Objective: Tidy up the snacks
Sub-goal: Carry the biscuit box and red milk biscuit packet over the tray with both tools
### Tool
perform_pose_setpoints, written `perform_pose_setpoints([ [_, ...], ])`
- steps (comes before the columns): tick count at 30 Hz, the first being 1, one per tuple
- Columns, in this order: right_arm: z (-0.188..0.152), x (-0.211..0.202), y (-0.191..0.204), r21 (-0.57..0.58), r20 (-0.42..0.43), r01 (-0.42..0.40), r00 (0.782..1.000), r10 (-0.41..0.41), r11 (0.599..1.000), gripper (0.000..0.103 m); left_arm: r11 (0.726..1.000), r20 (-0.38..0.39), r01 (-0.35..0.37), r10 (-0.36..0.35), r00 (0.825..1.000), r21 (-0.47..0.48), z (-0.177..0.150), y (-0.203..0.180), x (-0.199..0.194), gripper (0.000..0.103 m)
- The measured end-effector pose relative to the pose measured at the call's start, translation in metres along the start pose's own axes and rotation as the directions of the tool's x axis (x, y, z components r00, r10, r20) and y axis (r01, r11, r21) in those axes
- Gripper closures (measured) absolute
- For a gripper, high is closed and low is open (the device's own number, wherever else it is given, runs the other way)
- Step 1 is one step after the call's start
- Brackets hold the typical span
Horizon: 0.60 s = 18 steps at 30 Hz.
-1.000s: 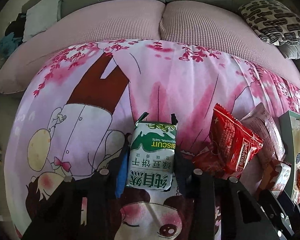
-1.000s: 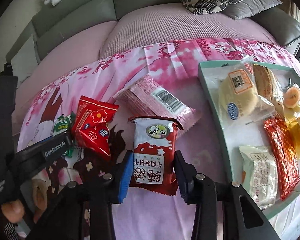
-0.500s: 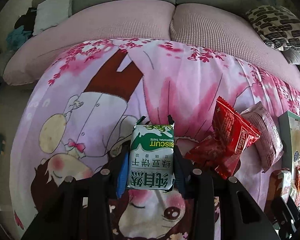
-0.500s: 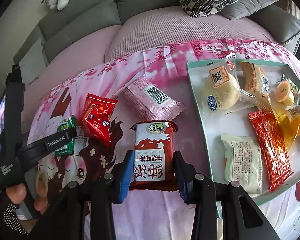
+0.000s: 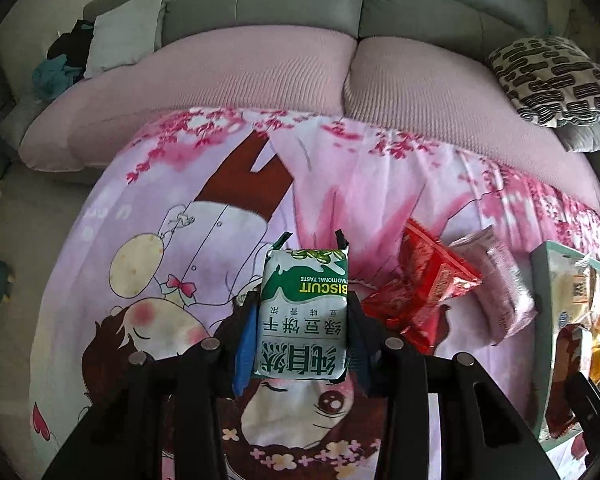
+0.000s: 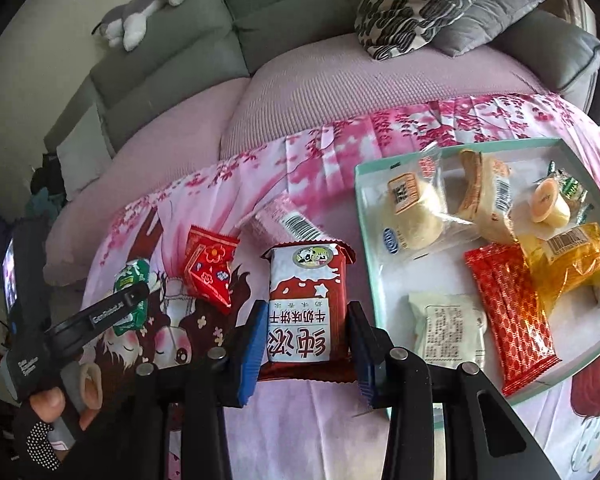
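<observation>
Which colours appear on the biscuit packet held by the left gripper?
Green and white biscuit packet, with yellow lettering; clearest in the left wrist view.

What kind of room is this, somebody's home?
Most likely a home living room: a grey sofa with a patterned cushion, a plush toy lying on its backrest, and a cartoon-print cloth spread for sorting snacks.

Green biscuit pack (image 5: 303, 320): "BISCUIT", "TRADITIONAL TASTE"; left gripper (image 6: 130, 304) arm: "GenRobot.AI", blurry
</observation>
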State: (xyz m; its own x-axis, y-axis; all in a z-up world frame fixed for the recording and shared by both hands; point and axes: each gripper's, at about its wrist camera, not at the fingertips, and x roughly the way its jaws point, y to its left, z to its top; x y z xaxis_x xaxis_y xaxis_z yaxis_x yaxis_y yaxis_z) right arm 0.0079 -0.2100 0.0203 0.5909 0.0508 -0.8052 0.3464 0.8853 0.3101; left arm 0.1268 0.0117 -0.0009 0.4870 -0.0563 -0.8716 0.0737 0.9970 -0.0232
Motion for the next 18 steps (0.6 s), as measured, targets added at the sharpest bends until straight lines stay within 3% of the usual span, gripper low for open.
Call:
perform_pose_setpoints([
  [11,0.009,-0.018,-0.04,0.09,0.051,-0.021,0.999,0.016,0.996,0.062,0.993,0.05,0.082,-0.086,0.995,0.082,0.001,-0.048,-0.032,0.061],
  [18,0.022,-0.046,-0.108,0.24,0.118,0.063,0.989,-0.093,0.969,0.061,0.958,0.037,0.173,-0.187,0.982,0.228,-0.011,-0.117,-0.048,0.061],
])
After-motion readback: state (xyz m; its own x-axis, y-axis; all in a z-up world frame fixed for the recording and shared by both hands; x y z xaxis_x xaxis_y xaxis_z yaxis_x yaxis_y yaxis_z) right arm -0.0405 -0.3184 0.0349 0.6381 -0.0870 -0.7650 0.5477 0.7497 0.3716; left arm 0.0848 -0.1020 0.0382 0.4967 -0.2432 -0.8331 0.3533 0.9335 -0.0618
